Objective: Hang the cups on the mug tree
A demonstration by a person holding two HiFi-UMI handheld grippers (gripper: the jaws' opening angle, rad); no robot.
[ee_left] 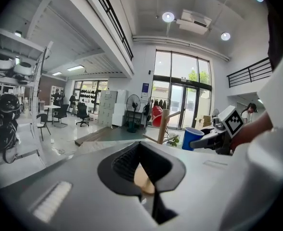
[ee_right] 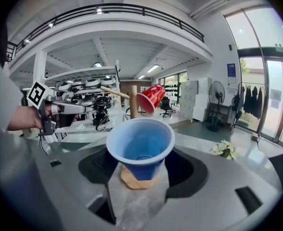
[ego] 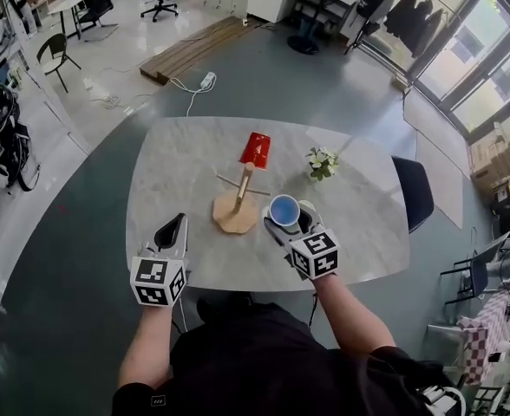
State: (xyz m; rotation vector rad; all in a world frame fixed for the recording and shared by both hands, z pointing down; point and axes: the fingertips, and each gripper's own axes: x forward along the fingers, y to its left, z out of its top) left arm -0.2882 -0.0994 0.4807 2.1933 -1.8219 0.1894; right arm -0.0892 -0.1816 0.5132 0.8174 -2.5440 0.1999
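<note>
Btwn R gripper (ee_right: 138,176) jaws: blue cup (ee_right: 140,146), upright.

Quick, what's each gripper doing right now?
Left gripper: jaws closed, empty.
Right gripper: jaws closed on the blue cup.

Daylight from the tall windows (ego: 467,55) fills the hall, bright and even, and shadows on the marble table (ego: 177,172) are faint. Ceiling lamps (ee_left: 168,17) burn out white. Both gripper views bow hard into black corners (fisheye lenses); the blue cup (ee_right: 140,146) looks sharp, the nearest foreground soft.
</note>
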